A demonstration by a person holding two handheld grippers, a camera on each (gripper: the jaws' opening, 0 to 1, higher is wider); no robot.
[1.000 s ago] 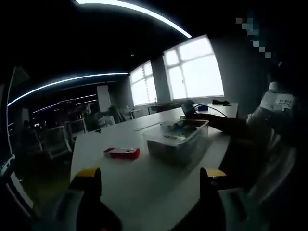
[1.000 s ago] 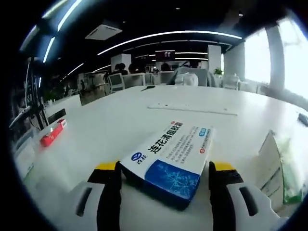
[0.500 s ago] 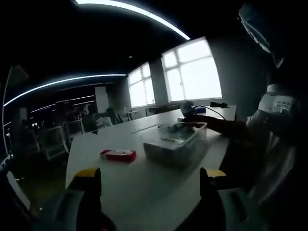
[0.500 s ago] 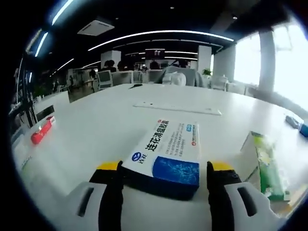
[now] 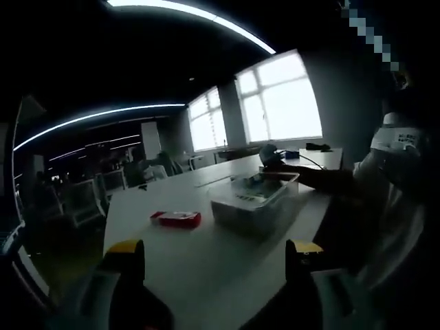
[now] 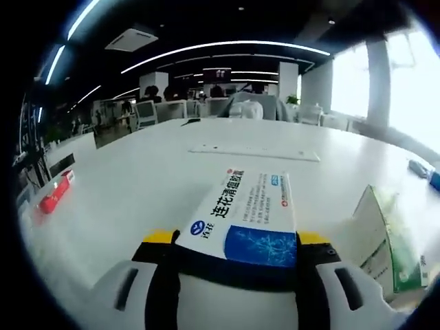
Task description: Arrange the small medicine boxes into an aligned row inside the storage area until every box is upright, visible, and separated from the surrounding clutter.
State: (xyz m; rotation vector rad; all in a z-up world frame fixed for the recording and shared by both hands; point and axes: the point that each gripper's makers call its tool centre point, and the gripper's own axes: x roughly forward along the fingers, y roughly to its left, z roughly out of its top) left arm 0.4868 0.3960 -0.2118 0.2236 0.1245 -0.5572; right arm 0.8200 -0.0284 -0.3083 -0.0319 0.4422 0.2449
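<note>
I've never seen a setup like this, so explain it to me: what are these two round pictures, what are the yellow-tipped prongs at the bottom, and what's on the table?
No robot here: a person holds a two-jaw gripper in each hand, and each gripper carries a fisheye camera that looks forward along its own jaws. The yellow-tipped prongs are those jaws.

In the right gripper view, the right gripper is shut on a white and blue medicine box, held over a large white table. A green and white box stands to the right, and a small red box lies far left.

The left gripper view is darker. The left gripper is open and holds nothing. Ahead of it on the table are the red box and a clear plastic bin with packages inside, probably the storage area. A person's sleeve shows on the right.
</note>
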